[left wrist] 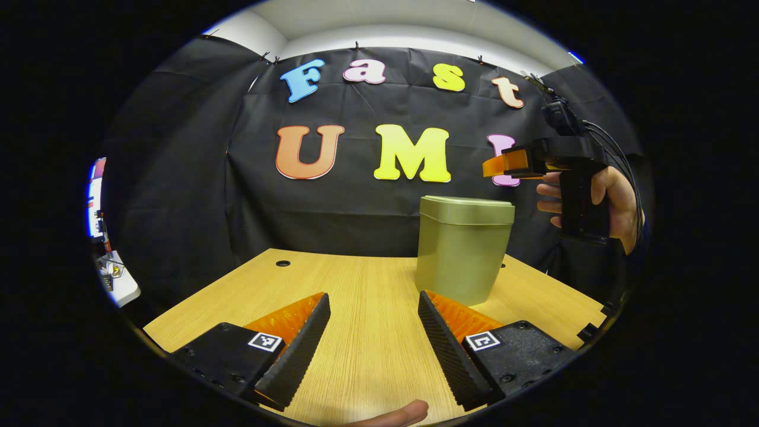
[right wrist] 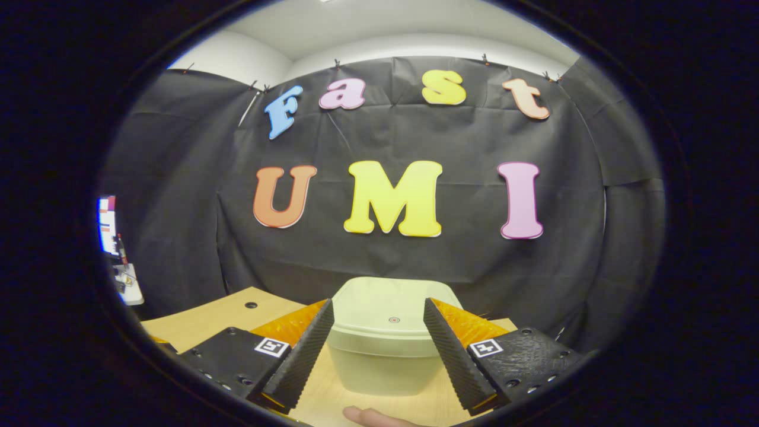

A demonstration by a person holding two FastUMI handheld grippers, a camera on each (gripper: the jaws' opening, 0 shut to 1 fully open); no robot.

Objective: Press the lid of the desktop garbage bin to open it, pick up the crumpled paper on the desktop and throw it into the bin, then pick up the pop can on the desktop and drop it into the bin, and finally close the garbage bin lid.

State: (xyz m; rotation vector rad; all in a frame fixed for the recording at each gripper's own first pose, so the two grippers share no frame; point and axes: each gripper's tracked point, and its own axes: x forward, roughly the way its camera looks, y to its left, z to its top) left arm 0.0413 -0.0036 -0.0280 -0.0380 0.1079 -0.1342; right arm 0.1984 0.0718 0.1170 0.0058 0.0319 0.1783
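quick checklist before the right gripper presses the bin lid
1. Lid shut and ready to press: ok, it sits flat on the bin.
2. Right gripper lined up with the lid: ok, in the right gripper view the lid shows between its fingers; in the left gripper view the gripper hangs above the bin, to one side.
3. Right fingers free: ok, apart and holding nothing.
4. Left gripper out of the way: ok, open, low over the table, short of the bin.
5. Bin upright: ok.
6. Paper and can located: cannot tell.
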